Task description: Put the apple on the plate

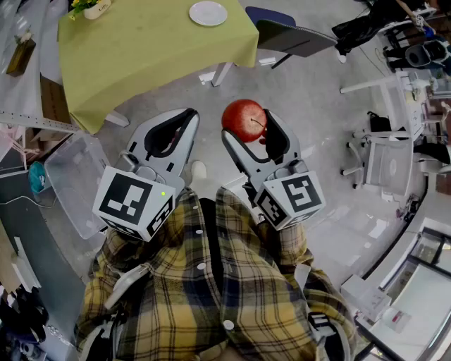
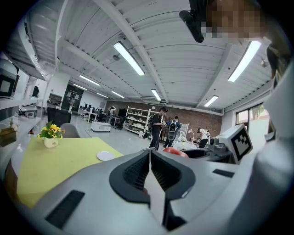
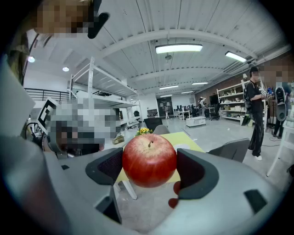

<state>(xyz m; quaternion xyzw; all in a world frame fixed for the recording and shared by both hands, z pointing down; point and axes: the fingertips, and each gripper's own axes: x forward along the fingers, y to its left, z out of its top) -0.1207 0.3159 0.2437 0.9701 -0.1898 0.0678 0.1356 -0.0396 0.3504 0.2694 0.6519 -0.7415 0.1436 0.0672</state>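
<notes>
A red apple (image 1: pixel 244 120) sits between the jaws of my right gripper (image 1: pixel 248 125), which is shut on it, held in the air over the floor. In the right gripper view the apple (image 3: pixel 149 160) fills the gap, stem up, with both pads against its sides. My left gripper (image 1: pixel 184 116) hangs beside it to the left, shut with nothing in it; its jaws (image 2: pixel 150 153) meet along a line. The white plate (image 1: pixel 208 13) lies on the green-clothed table (image 1: pixel 141 49) ahead, also seen as plate (image 2: pixel 105 156) in the left gripper view.
A pot of yellow flowers (image 1: pixel 88 8) stands at the table's far left. A grey chair (image 1: pixel 292 35) sits right of the table, a clear plastic bin (image 1: pixel 74 176) on the floor at left. People (image 2: pixel 158 126) stand farther off; desks and gear line the right.
</notes>
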